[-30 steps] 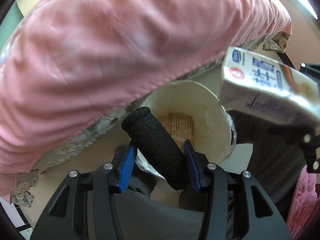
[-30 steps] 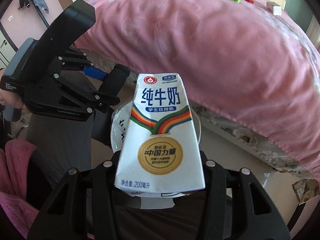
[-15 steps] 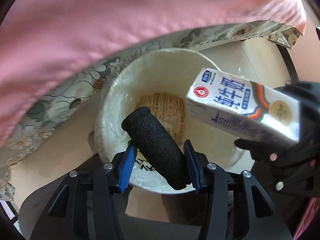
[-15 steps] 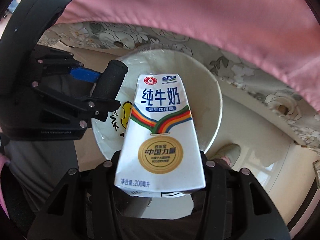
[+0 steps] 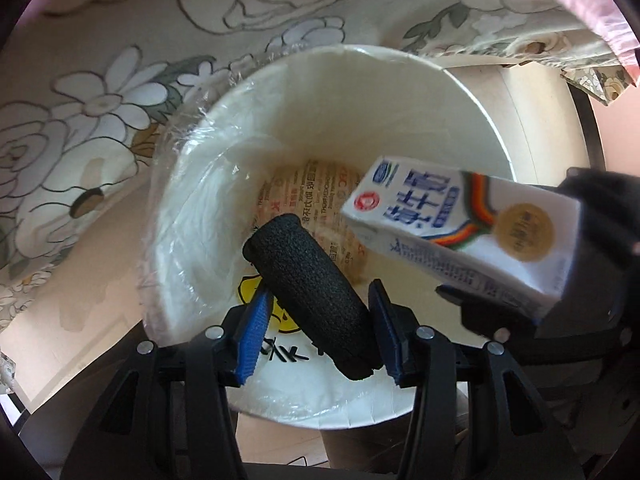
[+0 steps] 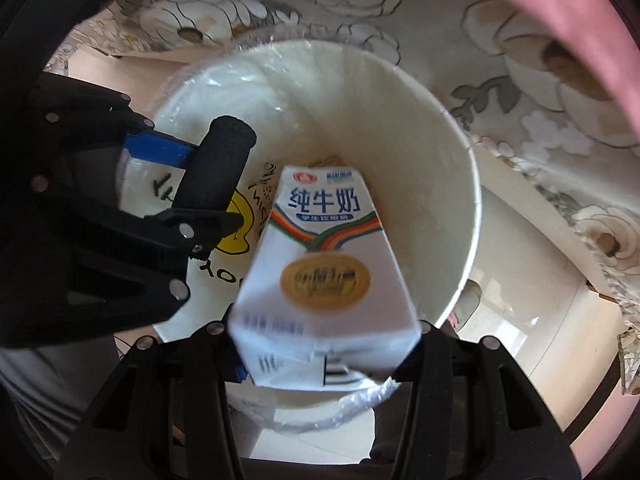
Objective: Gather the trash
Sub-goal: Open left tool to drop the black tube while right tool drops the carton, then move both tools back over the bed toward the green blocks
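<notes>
A white trash bin [image 5: 472, 92] lined with clear plastic stands on the floor beside the bed; it also shows in the right wrist view [image 6: 452, 128]. A printed wrapper [image 5: 316, 196] lies at its bottom. My left gripper [image 5: 320, 312] is shut on a black foam roll [image 5: 312, 292] and holds it over the bin's mouth. My right gripper [image 6: 324, 336] holds a white milk carton [image 6: 320, 264] over the bin, blurred and tilting forward between jaws that look spread. The carton also shows in the left wrist view [image 5: 460, 228], and the foam roll in the right wrist view [image 6: 216, 168].
A floral bed skirt [image 5: 100, 80] hangs behind the bin under a pink blanket [image 6: 540, 8]. Pale floor [image 6: 516, 280] lies right of the bin. The person's grey-clad legs [image 6: 32, 380] are at the near left.
Both grippers have dropped from bed height down over the bin. The carton has gone blurred and tipped forward in the right gripper, whose jaws seem to have spread.
</notes>
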